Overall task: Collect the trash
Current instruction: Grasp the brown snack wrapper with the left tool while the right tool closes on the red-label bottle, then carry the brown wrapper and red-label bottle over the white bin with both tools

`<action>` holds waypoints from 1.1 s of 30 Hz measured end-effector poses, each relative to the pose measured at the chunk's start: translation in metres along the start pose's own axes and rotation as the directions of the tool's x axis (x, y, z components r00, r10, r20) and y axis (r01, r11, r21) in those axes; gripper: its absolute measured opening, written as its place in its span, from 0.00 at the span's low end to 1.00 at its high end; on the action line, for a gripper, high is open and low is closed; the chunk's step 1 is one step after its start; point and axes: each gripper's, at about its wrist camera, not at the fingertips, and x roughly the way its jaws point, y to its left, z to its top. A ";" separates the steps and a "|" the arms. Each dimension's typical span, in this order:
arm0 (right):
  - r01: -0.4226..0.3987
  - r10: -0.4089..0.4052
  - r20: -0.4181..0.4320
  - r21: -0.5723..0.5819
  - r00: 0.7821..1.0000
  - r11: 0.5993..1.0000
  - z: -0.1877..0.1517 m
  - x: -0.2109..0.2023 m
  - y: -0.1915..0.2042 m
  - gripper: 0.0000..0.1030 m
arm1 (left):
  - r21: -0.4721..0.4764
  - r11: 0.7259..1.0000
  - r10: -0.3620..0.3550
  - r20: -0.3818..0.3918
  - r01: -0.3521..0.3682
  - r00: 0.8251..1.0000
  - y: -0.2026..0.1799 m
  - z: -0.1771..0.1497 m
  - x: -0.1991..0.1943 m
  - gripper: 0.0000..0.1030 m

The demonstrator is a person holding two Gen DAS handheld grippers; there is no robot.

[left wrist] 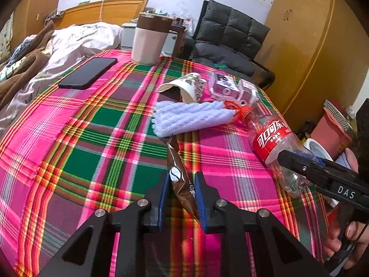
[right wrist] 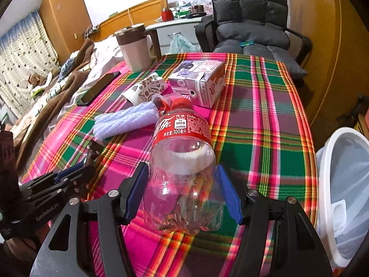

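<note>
My left gripper is shut on a brown snack wrapper just above the plaid tablecloth. My right gripper is shut on an empty Coca-Cola bottle, which lies on its side with its red cap pointing away; the bottle also shows in the left wrist view. A white foam fruit net, a crumpled paper cup and a milk carton lie further back on the table. A white trash bin with a plastic liner stands at the table's right edge.
A black phone and a pink lidded mug sit at the table's far left. A bed lies to the left, a dark padded chair beyond the table. A red bin stands on the floor to the right.
</note>
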 end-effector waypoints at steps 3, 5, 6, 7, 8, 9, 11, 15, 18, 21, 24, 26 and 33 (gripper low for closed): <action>-0.006 0.006 0.022 0.013 1.000 1.000 -0.005 -0.009 -0.003 0.61 | 0.024 1.000 -0.012 0.003 0.012 1.000 -0.009 -0.002 -0.004 0.22; -0.006 0.006 0.031 0.017 0.999 1.000 -0.007 -0.012 -0.005 0.61 | 0.037 0.999 -0.018 0.002 0.018 1.000 -0.015 -0.004 -0.007 0.22; -0.006 0.005 0.037 0.021 0.999 1.000 -0.009 -0.015 -0.006 0.61 | 0.044 0.999 -0.019 0.002 0.019 1.000 -0.018 -0.004 -0.008 0.22; -0.006 0.005 0.041 0.027 0.999 1.000 -0.010 -0.017 -0.007 0.61 | 0.050 0.999 -0.021 0.002 0.021 1.000 -0.021 -0.005 -0.010 0.22; -0.006 0.005 0.044 0.031 0.999 1.000 -0.013 -0.019 -0.009 0.61 | 0.055 0.998 -0.022 0.002 0.022 1.000 -0.023 -0.006 -0.011 0.22; -0.007 0.005 0.048 0.033 0.999 0.999 -0.014 -0.022 -0.010 0.60 | 0.059 0.998 -0.024 0.002 0.024 1.000 -0.026 -0.007 -0.013 0.22; -0.009 0.007 0.056 0.038 0.998 0.999 -0.018 -0.028 -0.012 0.60 | 0.069 0.997 -0.027 0.003 0.026 1.000 -0.032 -0.008 -0.016 0.22; -0.011 0.008 0.073 0.047 0.997 0.999 -0.023 -0.038 -0.014 0.60 | 0.091 0.995 -0.040 0.006 0.039 0.999 -0.045 -0.012 -0.023 0.22; -0.001 -0.002 0.080 0.037 0.997 0.999 -0.027 -0.044 -0.016 0.60 | 0.107 0.993 -0.054 0.005 0.053 0.999 -0.056 -0.014 -0.028 0.22; 0.000 -0.004 0.083 0.042 0.997 0.999 -0.033 -0.048 -0.018 0.60 | 0.123 0.991 -0.062 0.008 0.060 0.998 -0.065 -0.016 -0.031 0.22; -0.030 0.029 0.033 0.016 0.999 0.999 -0.037 -0.045 -0.017 0.61 | 0.135 0.989 -0.068 0.003 0.067 0.998 -0.073 -0.018 -0.033 0.22; -0.040 0.040 -0.010 0.025 0.999 0.999 -0.042 -0.039 -0.017 0.61 | 0.140 0.987 -0.074 -0.003 0.074 0.997 -0.076 -0.019 -0.033 0.22; -0.026 0.026 -0.054 0.001 0.998 1.000 -0.032 -0.035 -0.012 0.61 | 0.125 0.989 -0.074 -0.007 0.074 0.997 -0.073 -0.022 -0.036 0.22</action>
